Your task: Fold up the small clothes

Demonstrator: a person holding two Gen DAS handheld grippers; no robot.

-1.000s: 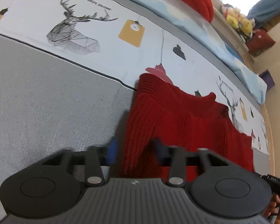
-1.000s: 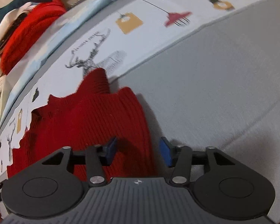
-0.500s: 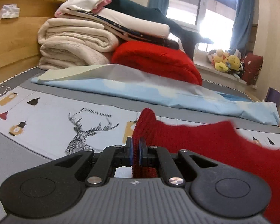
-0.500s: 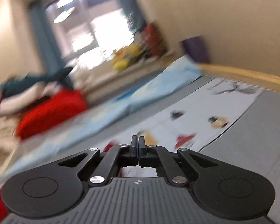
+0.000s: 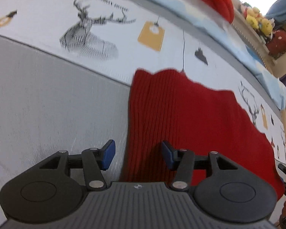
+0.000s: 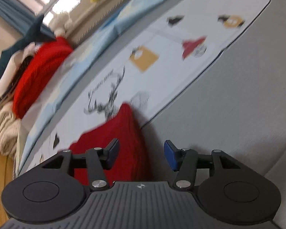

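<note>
Red knit sweater [image 5: 190,118] flat on bed [image 5: 47,105], edge between fingers of left gripper [image 5: 138,155] and right gripper [image 6: 142,155]; both opening, pads clear. Soft, floppy, light; take hold at edges.

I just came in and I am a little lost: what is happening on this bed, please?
A person is folding a red ribbed knitted garment on the grey mattress, with a hand-held gripper in each hand. The left gripper and the right gripper are both opening above the garment's two side edges; their blue pads grip nothing. The garment lies flat, partly over a printed deer-pattern sheet.
</note>
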